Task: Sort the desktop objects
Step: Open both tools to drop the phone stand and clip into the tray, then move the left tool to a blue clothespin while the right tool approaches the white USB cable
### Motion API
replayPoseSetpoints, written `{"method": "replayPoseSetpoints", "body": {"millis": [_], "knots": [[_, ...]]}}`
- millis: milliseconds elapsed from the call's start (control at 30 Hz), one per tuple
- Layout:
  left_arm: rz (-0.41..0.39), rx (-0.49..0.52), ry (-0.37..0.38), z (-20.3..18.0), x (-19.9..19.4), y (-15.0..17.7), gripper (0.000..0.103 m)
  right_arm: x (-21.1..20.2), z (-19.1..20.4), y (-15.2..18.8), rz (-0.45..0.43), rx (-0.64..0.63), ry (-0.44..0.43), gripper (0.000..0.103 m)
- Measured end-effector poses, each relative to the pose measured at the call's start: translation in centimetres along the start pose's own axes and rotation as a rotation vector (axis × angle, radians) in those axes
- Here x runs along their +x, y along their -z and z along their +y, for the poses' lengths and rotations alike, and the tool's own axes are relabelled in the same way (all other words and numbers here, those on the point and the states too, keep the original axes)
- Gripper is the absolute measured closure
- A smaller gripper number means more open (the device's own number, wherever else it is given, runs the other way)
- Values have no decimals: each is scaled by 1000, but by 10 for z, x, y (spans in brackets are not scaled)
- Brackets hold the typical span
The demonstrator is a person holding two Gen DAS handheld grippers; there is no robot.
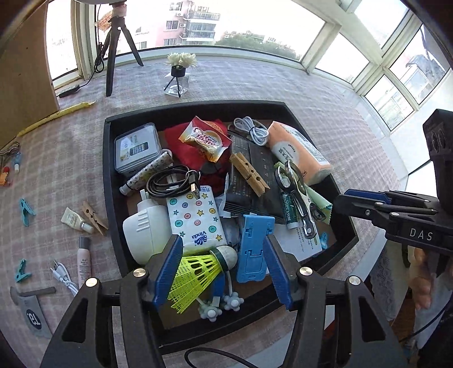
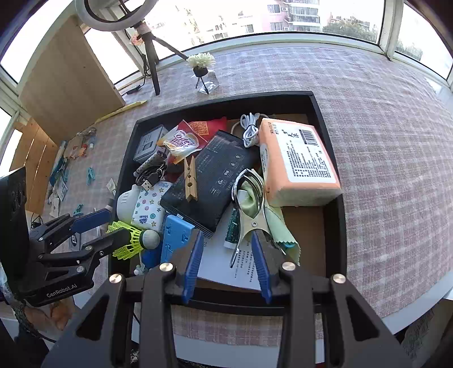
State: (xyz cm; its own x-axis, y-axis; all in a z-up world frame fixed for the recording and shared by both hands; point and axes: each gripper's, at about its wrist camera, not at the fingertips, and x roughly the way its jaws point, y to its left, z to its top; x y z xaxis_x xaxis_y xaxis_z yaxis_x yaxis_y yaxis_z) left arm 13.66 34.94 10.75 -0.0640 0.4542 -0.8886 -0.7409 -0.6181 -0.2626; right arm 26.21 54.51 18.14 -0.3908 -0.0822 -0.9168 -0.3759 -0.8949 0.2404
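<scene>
Claws: L [image 1: 223, 269] + R [image 2: 228, 264] agape, empty | tray [image 2: 334, 226] crammed, near rim under both | cloth [image 2: 396, 141] R side bare

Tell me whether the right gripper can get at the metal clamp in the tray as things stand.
Probably yes: the right gripper stands open over the metal clamp, which lies on top of the clutter with nothing covering it.

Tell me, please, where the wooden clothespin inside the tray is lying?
The wooden clothespin lies on the black packet mid-tray, just below the Coffee-mate sachet.

We see a black tripod [image 1: 113, 53] and a small vase of white flowers [image 1: 180, 70] standing near windows [image 1: 402, 73], with apartment blocks [image 1: 195, 22] outside.
</scene>
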Motion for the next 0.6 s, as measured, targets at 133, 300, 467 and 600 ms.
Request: {"method": "replayPoseSetpoints", "body": {"millis": [133,300,467,600], "knots": [[-12,-82,-37,34,-9,9,48,13,34,-9,23,-81,-30,68],[-22,-192,-89,84,-21,25,48,31,85,-16,57,-190,-70,68],[-24,-256,-157,138,-32,41,48,51,142,-19,96,-308,-115,68],[0,-248,-237,188,-40,53,48,71,189,-16,133,-395,-147,68]]}}
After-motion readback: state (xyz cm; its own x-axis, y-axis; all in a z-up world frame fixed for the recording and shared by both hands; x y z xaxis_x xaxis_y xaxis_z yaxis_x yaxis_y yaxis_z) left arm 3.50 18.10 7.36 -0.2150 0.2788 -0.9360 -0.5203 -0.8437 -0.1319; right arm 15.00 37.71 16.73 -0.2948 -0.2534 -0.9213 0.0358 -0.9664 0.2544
